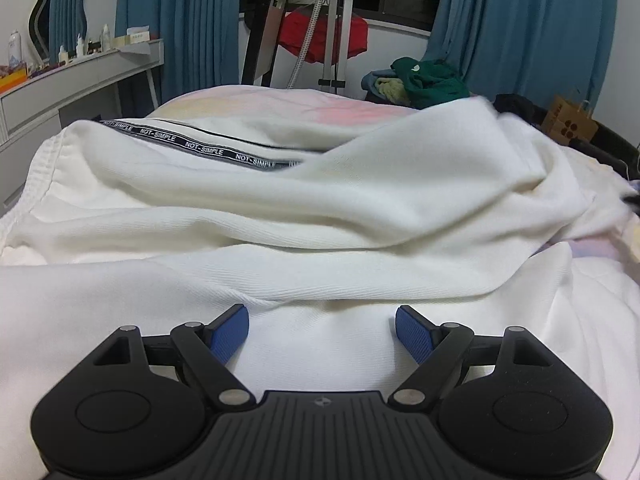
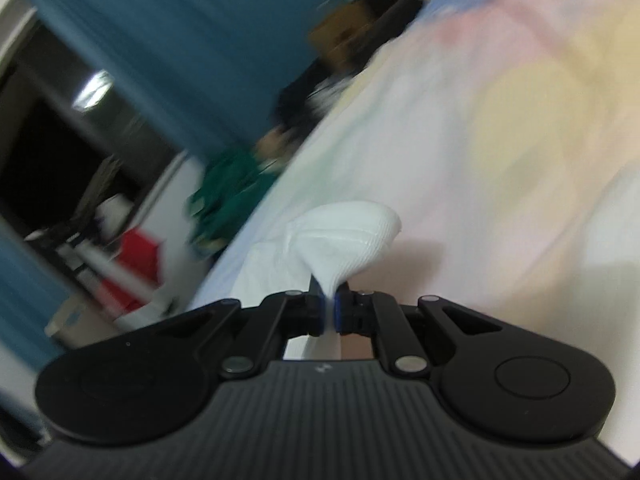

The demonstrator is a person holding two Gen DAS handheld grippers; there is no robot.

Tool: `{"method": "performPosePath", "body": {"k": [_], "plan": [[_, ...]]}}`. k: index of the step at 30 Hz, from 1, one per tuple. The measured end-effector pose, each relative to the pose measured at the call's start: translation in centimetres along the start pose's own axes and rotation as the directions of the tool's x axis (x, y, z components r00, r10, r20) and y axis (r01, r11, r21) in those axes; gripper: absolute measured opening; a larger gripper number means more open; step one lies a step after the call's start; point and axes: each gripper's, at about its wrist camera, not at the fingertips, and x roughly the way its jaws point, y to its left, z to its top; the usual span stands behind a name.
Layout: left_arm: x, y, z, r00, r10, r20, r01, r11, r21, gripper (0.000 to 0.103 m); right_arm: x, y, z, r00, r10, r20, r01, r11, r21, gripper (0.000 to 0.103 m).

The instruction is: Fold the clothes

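Left wrist view: sharp; takes in the whole bed (image 1: 280, 98), the full spread of the white garment (image 1: 280, 216) and the room beyond. Right wrist view is motion-blurred and tilted, and shows only a pinched tuft of the same cloth.
Bed: pastel pink and yellow sheet, bare at 12 o'clock beyond the garment.
White garment: lies rumpled across the bed, filling the middle of the left view; one fold is raised toward 2 o'clock. An elastic-looking gathered edge shows at 9 o'clock.
Curtains (image 1: 180, 20): teal, at 11 and 1 o'clock, either side of a dark window.
Dressing table (image 1: 80, 76): at 10 o'clock, with bottles and a wavy-edged mirror.
Green clothing pile (image 1: 432, 80): at 1 o'clock beyond the bed; seen as a green smear at 9 o'clock in the right view.
Left gripper (image 1: 322, 330): blue pads spread wide, nothing between them, low over flat white cloth at 6 o'clock.
Right gripper (image 2: 330, 312): pads pressed together, pinching a tuft of the white garment, which bunches above the tips.
Paper bag (image 1: 570, 122): brown, at 3 o'clock, dark dots printed; wording unreadable.
Writing: dark tape (image 1: 188, 146) on the garment repeats "NOT-SIMPLE"; visible in the left view only.
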Motion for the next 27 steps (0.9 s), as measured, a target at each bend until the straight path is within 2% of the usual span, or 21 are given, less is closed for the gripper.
{"method": "performPosePath", "body": {"k": [3, 7, 9, 12, 15, 19, 22, 25, 27], "plan": [[0.3, 0.2, 0.3, 1.0, 0.006, 0.006, -0.006, 1.0, 0.012, 0.082, -0.7, -1.3, 3.2, 0.997, -0.067, 0.036, 0.068, 0.997, -0.033, 0.008], [0.5, 0.7, 0.6, 1.0, 0.001, 0.001, -0.001, 1.0, 0.004, 0.082, -3.0, -1.7, 6.3, 0.994, -0.03, 0.101, 0.035, 0.998, -0.047, 0.008], [0.3, 0.6, 0.7, 1.0, -0.003, -0.001, 0.003, 1.0, 0.0, 0.082, -4.2, -2.7, 7.0, 0.992, -0.034, 0.119, 0.044, 0.996, -0.077, 0.008], [-0.3, 0.4, 0.4, 1.0, -0.009, 0.002, 0.009, 1.0, -0.003, 0.082, -4.6, -4.8, 6.8, 0.99, -0.083, 0.113, 0.095, 0.99, -0.105, 0.008], [-0.6, 0.3, 0.2, 1.0, -0.014, 0.001, 0.014, 1.0, -0.002, 0.082, -4.5, -8.4, 5.3, 0.986, -0.145, 0.088, 0.152, 0.985, -0.086, 0.008], [-0.9, 0.2, 0.1, 1.0, -0.028, -0.001, 0.028, 1.0, -0.005, 0.082, -4.6, -11.7, 3.5, 0.983, -0.178, 0.052, 0.182, 0.981, -0.071, 0.008], [-1.0, 0.0, 0.2, 1.0, -0.029, -0.002, 0.029, 1.0, 0.002, 0.082, -4.7, -10.9, 3.3, 0.981, -0.187, 0.048, 0.191, 0.976, -0.103, 0.008], [-1.5, -0.3, 0.2, 0.999, -0.039, -0.001, 0.039, 0.999, 0.002, 0.082, -4.8, -8.8, 3.7, 0.974, -0.223, 0.025, 0.224, 0.957, -0.184, 0.012], [-1.8, -0.5, 0.3, 0.999, -0.046, 0.004, 0.046, 0.999, 0.005, 0.082, -5.6, -7.8, 3.9, 0.971, -0.236, 0.021, 0.235, 0.948, -0.215, 0.021]]}}
